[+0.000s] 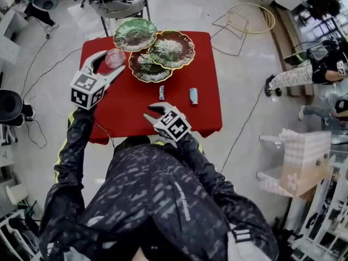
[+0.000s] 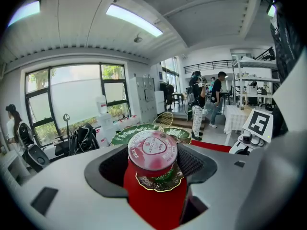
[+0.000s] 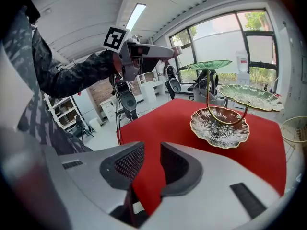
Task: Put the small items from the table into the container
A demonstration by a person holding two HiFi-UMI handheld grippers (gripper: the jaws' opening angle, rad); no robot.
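Observation:
My left gripper (image 1: 112,63) is shut on a small pink jelly cup (image 1: 115,56) and holds it above the left back part of the red table (image 1: 130,110), beside the tiered leaf-plate stand (image 1: 172,49). In the left gripper view the cup's pink lid (image 2: 152,148) fills the space between the jaws, with the green plates (image 2: 136,131) just behind. Two small packets, one (image 1: 161,92) and the other (image 1: 193,95), lie on the cloth. My right gripper (image 1: 155,112) hovers over the table's front edge; its jaws (image 3: 151,158) stand slightly apart with nothing between them.
The stand's lowest plate (image 3: 219,127) sits to the right ahead of the right gripper. A chair with a dark bag (image 1: 117,1) stands behind the table. A wire frame (image 1: 247,18) lies on the floor. A person (image 1: 310,69) and a white shelf unit (image 1: 296,162) are at the right.

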